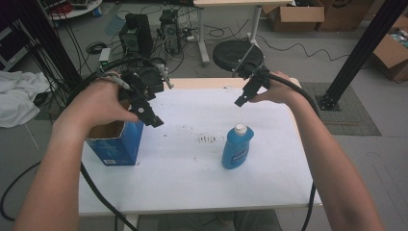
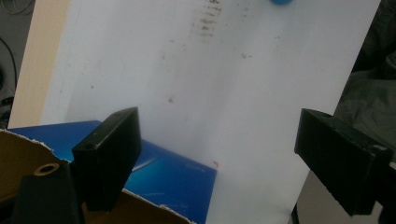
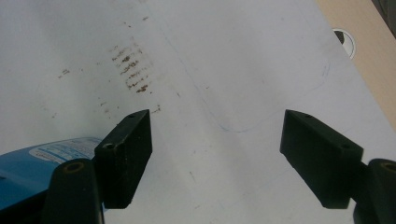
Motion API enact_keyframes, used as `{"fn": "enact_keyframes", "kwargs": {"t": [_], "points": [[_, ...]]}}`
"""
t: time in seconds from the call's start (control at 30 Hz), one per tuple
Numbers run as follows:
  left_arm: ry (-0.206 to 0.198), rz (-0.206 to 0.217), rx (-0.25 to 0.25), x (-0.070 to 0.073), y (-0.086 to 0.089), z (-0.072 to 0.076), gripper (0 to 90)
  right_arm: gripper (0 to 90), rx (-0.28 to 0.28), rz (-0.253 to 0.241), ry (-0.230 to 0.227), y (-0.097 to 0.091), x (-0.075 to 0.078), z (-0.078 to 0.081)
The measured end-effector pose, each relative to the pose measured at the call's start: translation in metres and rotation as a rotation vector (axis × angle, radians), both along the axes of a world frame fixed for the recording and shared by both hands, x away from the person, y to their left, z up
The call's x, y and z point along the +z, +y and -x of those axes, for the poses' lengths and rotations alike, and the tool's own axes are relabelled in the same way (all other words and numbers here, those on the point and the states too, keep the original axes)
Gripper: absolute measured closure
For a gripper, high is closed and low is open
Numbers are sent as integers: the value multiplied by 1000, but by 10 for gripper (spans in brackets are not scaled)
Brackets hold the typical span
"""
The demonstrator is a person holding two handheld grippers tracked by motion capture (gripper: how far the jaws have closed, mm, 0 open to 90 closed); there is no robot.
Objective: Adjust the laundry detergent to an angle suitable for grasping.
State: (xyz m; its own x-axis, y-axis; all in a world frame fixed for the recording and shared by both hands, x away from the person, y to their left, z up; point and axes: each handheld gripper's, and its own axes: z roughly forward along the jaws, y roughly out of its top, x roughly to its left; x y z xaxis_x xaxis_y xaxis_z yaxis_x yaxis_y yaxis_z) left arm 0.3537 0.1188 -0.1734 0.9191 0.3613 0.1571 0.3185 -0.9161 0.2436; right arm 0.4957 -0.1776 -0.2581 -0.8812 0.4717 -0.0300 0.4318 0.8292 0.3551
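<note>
A blue bottle (image 1: 235,148) with a white cap stands upright on the white table top (image 1: 202,183), right of centre. An open blue cardboard box (image 1: 114,142) sits at the table's left edge. My left gripper (image 1: 153,118) hovers just above the box's right rim, open, with nothing between its jaws; in the left gripper view (image 2: 219,158) the box (image 2: 173,175) lies below its left jaw. My right gripper (image 1: 240,101) hangs open above and behind the bottle, empty. The right gripper view (image 3: 217,154) shows the bottle's label (image 3: 42,161) at the lower left.
Brown smudges (image 1: 207,139) mark the middle of the table top. A black stool (image 1: 238,54) stands behind the table's far edge. Computer towers (image 1: 137,33), cables and cardboard boxes (image 1: 296,14) are on the floor beyond. A black frame post (image 1: 358,53) rises at the right.
</note>
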Motion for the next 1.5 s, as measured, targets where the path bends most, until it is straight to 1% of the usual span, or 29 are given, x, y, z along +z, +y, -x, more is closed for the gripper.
{"fn": "enact_keyframes", "kwargs": {"t": [0.13, 0.17, 0.33, 0.4, 0.5, 0.57, 0.6, 0.73, 0.8, 0.93, 1.03, 1.23, 1.33, 1.5], "points": [[3, 0, -9, 0, -2, -1, 156, 252, -4, -1, 0, -3, 0, -1], [7, -3, -6, 0, -2, -1, 156, 252, -3, 3, 1, -3, 0, -1], [5, -13, -3, 1, -3, -2, 156, 252, -4, -5, -2, -5, 1, 0], [10, -10, -5, 2, -4, -2, 156, 252, -6, -12, -1, -6, 2, 0], [8, -16, -5, 2, -6, -2, 156, 252, -3, -5, -4, -7, 2, 1], [6, -14, -5, 2, -6, -2, 156, 253, -4, -8, -3, -7, 2, 1], [7, -7, -6, 1, -6, -1, 156, 252, -4, -2, -2, -8, 1, 2], [10, -11, -5, 0, -7, -1, 156, 252, -3, -1, -1, -8, 1, 2], [8, -6, 0, 0, -7, -2, 156, 253, -1, -8, 0, -8, 1, 1], [11, -10, -3, -1, -7, -1, 156, 253, 1, -14, -8, -8, 3, 2], [14, -10, -4, -1, -7, -2, 155, 253, 3, -7, -7, -7, 2, 2], [8, -10, -5, -1, -7, -2, 155, 253, 3, -9, -4, -8, 2, 1], [8, 4, -8, 0, -8, -1, 155, 253, -3, -13, -4, -10, 1, 0], [2, 1, -14, 1, -11, 0, 155, 253, -4, -11, -5, -11, 1, 0]]}}
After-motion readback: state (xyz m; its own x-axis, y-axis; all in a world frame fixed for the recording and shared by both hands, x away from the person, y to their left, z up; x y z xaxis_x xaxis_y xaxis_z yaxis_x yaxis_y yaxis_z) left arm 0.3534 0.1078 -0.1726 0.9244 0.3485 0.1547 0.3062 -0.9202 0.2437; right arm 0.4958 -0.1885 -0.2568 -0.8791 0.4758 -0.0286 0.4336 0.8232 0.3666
